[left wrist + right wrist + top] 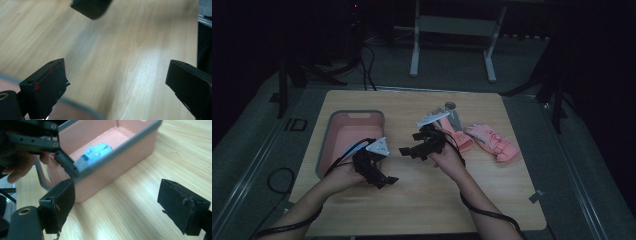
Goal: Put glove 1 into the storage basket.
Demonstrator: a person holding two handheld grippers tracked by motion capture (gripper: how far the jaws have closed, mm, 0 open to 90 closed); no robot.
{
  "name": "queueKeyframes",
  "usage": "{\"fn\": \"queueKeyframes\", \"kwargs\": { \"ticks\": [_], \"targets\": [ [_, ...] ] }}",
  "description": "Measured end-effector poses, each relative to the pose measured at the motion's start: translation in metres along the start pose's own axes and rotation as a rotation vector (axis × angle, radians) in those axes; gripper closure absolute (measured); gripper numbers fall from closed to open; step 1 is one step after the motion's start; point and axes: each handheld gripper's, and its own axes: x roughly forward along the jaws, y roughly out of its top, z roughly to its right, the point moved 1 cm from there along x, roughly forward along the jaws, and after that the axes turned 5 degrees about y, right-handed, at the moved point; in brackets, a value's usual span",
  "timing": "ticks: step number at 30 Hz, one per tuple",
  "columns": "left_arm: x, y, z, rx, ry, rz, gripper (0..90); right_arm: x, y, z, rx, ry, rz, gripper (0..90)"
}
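Note:
A pink bin with a grey rim point(357, 113) stands on the left of the wooden table. In the right gripper view a blue glove point(96, 152) lies inside the bin point(112, 170). My left gripper point(387, 180) hovers just right of the bin's near corner, open and holding nothing point(117, 77). My right gripper point(404, 150) is a little farther right, pointing left at the bin, open and holding nothing point(117, 202). Two pink gloves lie right of my right hand, one in full view point(494, 141) and one partly behind the hand point(460, 140).
A grey object point(452, 114) lies behind the pink gloves. The left gripper point(50, 145) and its hand reach in beside the bin's rim. Bare wood point(422, 195) stretches across the near half of the table. Table legs and cables stand on the floor beyond.

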Motion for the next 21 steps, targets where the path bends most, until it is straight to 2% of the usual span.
{"fn": "queueKeyframes", "kwargs": {
  "ticks": [3,5,8,9,11,12,14,15,17,21],
  "targets": [
    [0.010,0.005,0.010,0.029,-0.011,-0.018,3.7,-0.010,-0.010,0.006,-0.005,-0.017,0.000,14.2],
    [0.013,0.006,0.012,0.033,-0.017,-0.021,3.6,-0.013,-0.013,0.008,-0.001,-0.020,0.003,14.1],
    [0.022,0.010,0.019,0.044,-0.039,-0.024,3.7,-0.023,-0.027,0.017,0.014,-0.026,0.013,14.1],
    [0.028,0.012,0.023,0.046,-0.056,-0.035,3.7,-0.025,-0.030,0.019,0.020,-0.025,0.011,14.0],
    [0.032,0.013,0.026,0.053,-0.060,-0.043,3.7,-0.029,-0.036,0.021,0.019,-0.035,0.012,13.8],
    [0.040,0.013,0.032,0.074,-0.063,-0.056,3.7,-0.032,-0.039,0.022,0.021,-0.032,0.012,13.5],
    [0.044,0.014,0.034,0.077,-0.073,-0.063,3.7,-0.034,-0.041,0.023,0.027,-0.033,0.009,13.0],
    [0.051,0.014,0.039,0.085,-0.086,-0.069,3.7,-0.039,-0.045,0.025,0.042,-0.036,0.016,12.8],
    [0.058,0.014,0.044,0.095,-0.087,-0.077,3.7,-0.044,-0.049,0.027,0.049,-0.035,0.020,12.7],
    [0.068,0.011,0.050,0.100,-0.079,-0.094,3.7,-0.050,-0.055,0.028,0.049,-0.067,0.025,12.1]
  ]
}}
